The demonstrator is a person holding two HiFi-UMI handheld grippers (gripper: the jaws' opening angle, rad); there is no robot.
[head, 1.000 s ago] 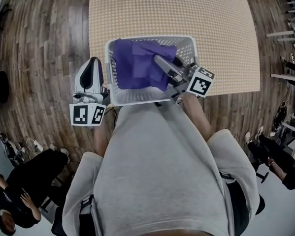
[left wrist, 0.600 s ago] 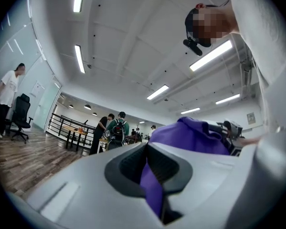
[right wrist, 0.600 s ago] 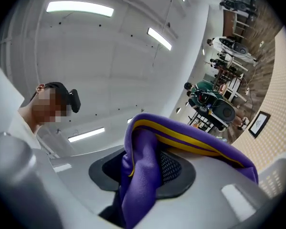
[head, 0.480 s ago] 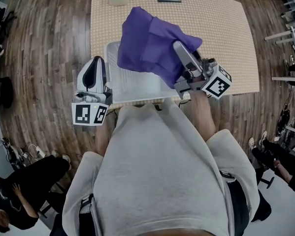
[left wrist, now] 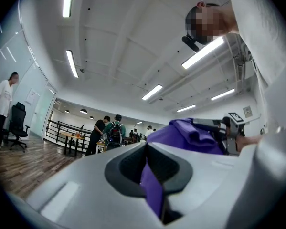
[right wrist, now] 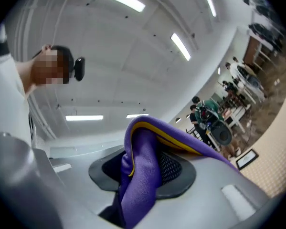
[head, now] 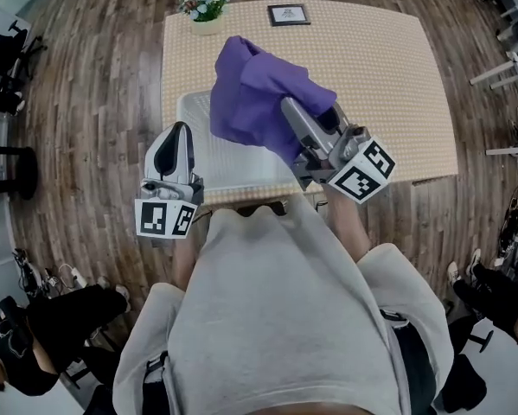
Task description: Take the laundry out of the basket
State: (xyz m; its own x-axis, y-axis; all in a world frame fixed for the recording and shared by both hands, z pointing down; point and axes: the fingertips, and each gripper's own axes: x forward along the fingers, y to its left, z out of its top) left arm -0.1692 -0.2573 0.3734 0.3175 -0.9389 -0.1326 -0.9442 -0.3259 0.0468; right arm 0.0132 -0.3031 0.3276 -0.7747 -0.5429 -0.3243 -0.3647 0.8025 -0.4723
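Observation:
A purple cloth (head: pixel 259 93) hangs in a bunch above the white laundry basket (head: pixel 188 115), which stands on the table's near edge. My right gripper (head: pixel 290 111) is shut on it from below right. In the right gripper view a fold with a yellow seam (right wrist: pixel 142 161) is pinched between the jaws (right wrist: pixel 143 178). My left gripper (head: pixel 177 133) points up beside the basket's left wall, apart from the cloth, jaws together. In the left gripper view (left wrist: pixel 150 175) a thin purple strip shows in the slit, and the lifted cloth (left wrist: pixel 190 135) is to the right.
The basket sits on a beige dotted table (head: pixel 388 76). A flower pot (head: pixel 203 7) and a small picture frame (head: pixel 289 14) stand at its far edge. Wooden floor surrounds the table. A dark stool (head: pixel 8 171) is at left, and seated people (head: pixel 60 318) at lower left.
A second ago the purple cloth lay in the basket with the right gripper on it. The right gripper has lifted it clear above the basket. The left gripper stayed beside the basket.

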